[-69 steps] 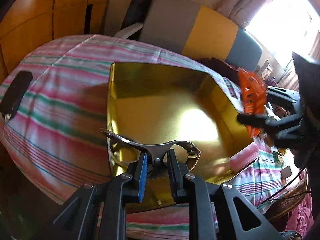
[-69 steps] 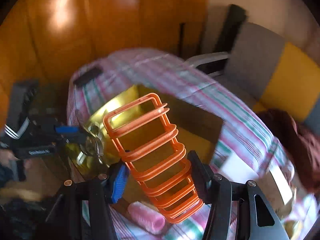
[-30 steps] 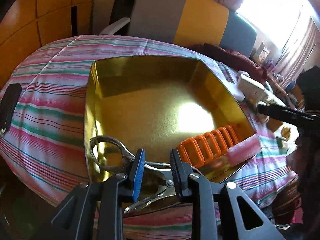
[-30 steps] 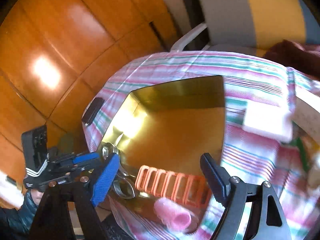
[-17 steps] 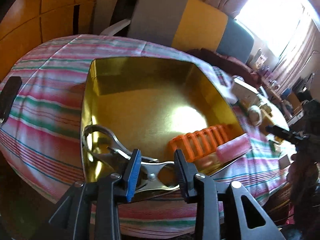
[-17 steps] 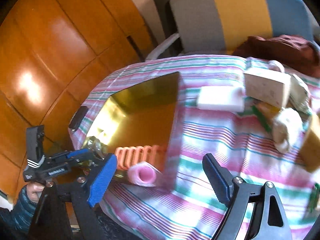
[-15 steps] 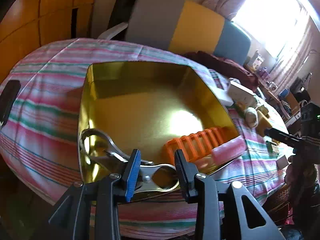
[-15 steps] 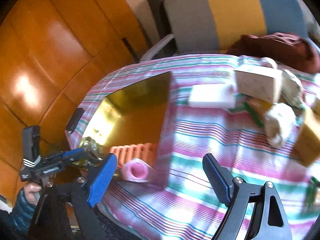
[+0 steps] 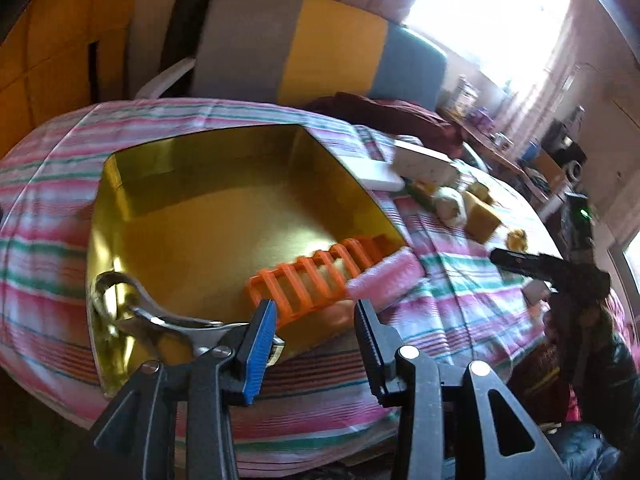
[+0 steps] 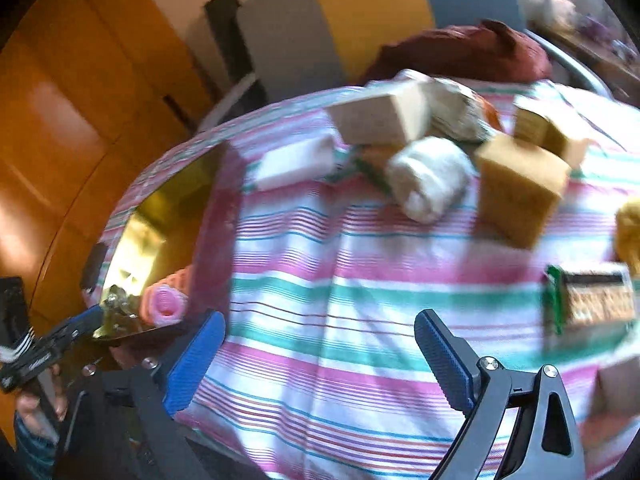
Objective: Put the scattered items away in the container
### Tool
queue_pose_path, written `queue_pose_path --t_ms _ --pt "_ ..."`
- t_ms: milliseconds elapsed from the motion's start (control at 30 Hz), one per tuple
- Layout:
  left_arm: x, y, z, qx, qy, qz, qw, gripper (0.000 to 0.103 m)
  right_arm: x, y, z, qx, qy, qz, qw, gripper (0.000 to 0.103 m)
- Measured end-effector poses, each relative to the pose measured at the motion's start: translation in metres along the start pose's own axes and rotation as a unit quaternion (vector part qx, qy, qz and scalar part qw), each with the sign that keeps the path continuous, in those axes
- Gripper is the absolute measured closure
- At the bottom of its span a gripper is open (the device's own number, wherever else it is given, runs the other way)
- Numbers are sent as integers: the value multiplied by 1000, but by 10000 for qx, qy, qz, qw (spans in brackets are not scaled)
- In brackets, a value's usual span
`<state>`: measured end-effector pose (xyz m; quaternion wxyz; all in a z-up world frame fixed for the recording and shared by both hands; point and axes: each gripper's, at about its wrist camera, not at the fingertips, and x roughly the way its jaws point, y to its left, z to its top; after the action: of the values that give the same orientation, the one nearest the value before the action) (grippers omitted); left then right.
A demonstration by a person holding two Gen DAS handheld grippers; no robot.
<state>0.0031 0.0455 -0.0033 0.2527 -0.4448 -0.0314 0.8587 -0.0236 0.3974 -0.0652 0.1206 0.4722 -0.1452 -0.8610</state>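
Note:
The gold container (image 9: 120,184) sits on the striped cloth. Inside it an orange rack (image 9: 316,276) lies by the near right wall, and a pink roller (image 9: 380,280) rests on the rim beside it. A metal clamp (image 9: 132,308) lies in the near left corner. My left gripper (image 9: 314,320) hovers over the near rim; its jaws are opening with nothing between them, and the clamp's end is just behind the blue pad. My right gripper (image 10: 318,328) is opening wide over bare cloth, short of a white roll (image 10: 428,176) and a tan block (image 10: 520,188).
More loose items lie on the cloth: a cream box (image 10: 380,120), a flat white block (image 10: 296,162), a green-edged packet (image 10: 588,304) and a yellow lump (image 10: 628,224). A dark red cloth (image 10: 460,52) and a chair (image 9: 320,44) are behind the table.
The left gripper let go of the metal clamp in the container and its jaws widened. The right gripper dropped the orange rack there, then swung right over the cloth towards the loose items.

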Motion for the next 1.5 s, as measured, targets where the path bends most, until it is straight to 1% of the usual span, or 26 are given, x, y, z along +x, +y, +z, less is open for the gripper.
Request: queue_pose_path --t_ms 33,100,233,267,300,333,367,433,500,600,667,767,833,933,967,1100,1200,1267,1333,1400,1433,1500 --pt "0 -4 0 66 3 -41 10000 62 -1 -6 0 97 19 -102 9999 3" --pt "0 -9 -1 165 30 -107 9998 62 -4 -17 0 270 26 -365 9990 3" --pt "3 -18 0 283 89 -263 9992 62 -26 -42 5 521 -222 -1090 9924 4" --pt "3 -20 0 307 101 -310 9990 61 -31 -50 6 666 -220 -1167 9907 5" --pt "4 -23 1 335 103 -337 9988 61 -36 -63 7 919 -187 -1122 9892 9" --pt "4 -25 3 370 98 -371 9986 61 -42 -75 7 1211 -146 -983 9877 16" --pt "5 -29 5 411 83 -420 9982 61 -47 -85 6 1467 -135 -926 9847 20" --pt "6 -36 9 479 70 -521 9975 61 -66 -104 4 1886 -266 -1009 9765 20" --pt "9 -44 14 576 47 -649 9962 61 -84 -114 3 2076 -415 -1106 9711 20" --pt "15 -58 18 743 50 -835 9937 61 -105 -124 9 2205 -466 -1479 9630 19" --pt "17 -66 19 836 59 -958 9919 60 -113 -131 14 2319 -386 -1762 9559 18" --pt "19 -75 17 941 90 -1148 9889 60 -110 -144 23 2547 -118 -1978 9465 18" --pt "20 -79 15 1004 124 -1242 9871 60 -105 -152 27 2644 59 -2207 9388 18" --pt "20 -78 13 1053 128 -1321 9855 60 -95 -161 33 2814 331 -2550 9245 18" --pt "19 -77 13 1049 125 -1346 9853 60 -93 -162 32 2871 356 -2623 9206 18" --pt "17 -65 17 860 58 -1480 9852 59 -82 -170 36 3007 495 -2990 9043 18" --pt "13 -57 19 737 -5 -1543 9853 59 -70 -178 34 3012 741 -3258 8931 20" --pt "12 -53 21 659 -37 -1610 9847 58 -63 -185 32 3081 867 -3462 8818 22" --pt "12 -52 22 618 -28 -1675 9839 58 -61 -187 32 3129 819 -3693 8712 22" --pt "14 -52 22 623 -12 -1693 9836 58 -60 -188 31 3153 809 -3844 8639 22" --pt "15 -52 22 620 4 -1714 9833 58 -59 -187 30 3142 817 -3911 8612 22" --pt "16 -54 22 627 28 -1764 9823 58 -61 -185 29 3168 752 -3932 8598 22"
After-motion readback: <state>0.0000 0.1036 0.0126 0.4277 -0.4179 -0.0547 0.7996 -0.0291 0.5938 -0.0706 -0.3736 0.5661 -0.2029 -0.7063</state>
